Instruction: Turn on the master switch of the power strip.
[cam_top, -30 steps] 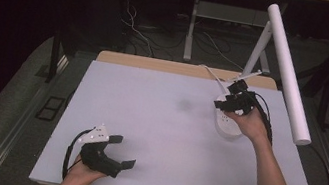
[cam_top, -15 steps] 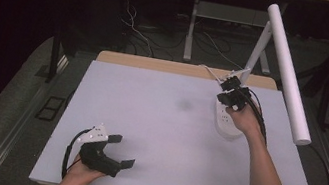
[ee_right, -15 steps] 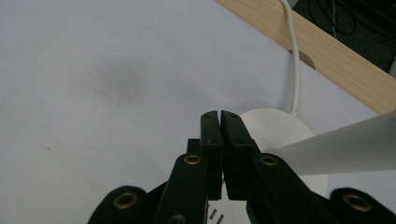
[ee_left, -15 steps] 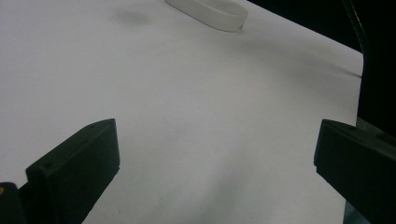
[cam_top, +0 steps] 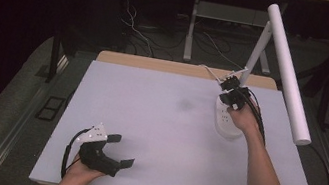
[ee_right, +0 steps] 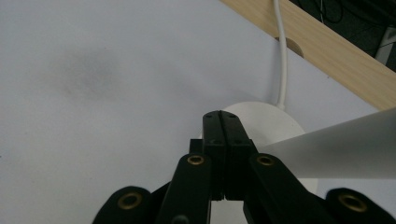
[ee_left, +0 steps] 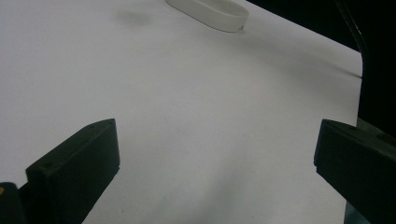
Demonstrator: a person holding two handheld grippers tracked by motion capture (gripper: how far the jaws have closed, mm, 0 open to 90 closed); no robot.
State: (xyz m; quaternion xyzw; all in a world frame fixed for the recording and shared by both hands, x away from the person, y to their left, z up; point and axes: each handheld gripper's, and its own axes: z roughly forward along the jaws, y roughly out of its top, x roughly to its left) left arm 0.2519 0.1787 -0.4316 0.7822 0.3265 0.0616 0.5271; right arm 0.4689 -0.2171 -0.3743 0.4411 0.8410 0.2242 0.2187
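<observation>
The right gripper point(ee_right: 224, 122) is pressing its jaws flat together with nothing between them. Its tip is pointing down over the round white base point(ee_right: 268, 123) of the lamp point(cam_top: 286, 67). With the jaws pushed into one blunt tip like this, the person is probably getting ready to poke a button on the base, not to grab anything. The base is sitting at the far right of the worktop point(cam_top: 167, 123), close to the wooden back edge point(ee_right: 327, 46), and its white cord point(ee_right: 281, 56) is running off over that edge.

The left gripper point(cam_top: 115, 150) is lying low at the near left of the worktop, well apart from the lamp. Its jaws are spread wide and holding nothing, so it is likely just waiting.

The right gripper view is showing the closed tip right over the base and the cord going through a notch in the wood. The high view is showing the whole lamp with its long white tube leaning up and out to the right. The left gripper view is showing the base point(ee_left: 210, 11) from far off, across bare worktop.
</observation>
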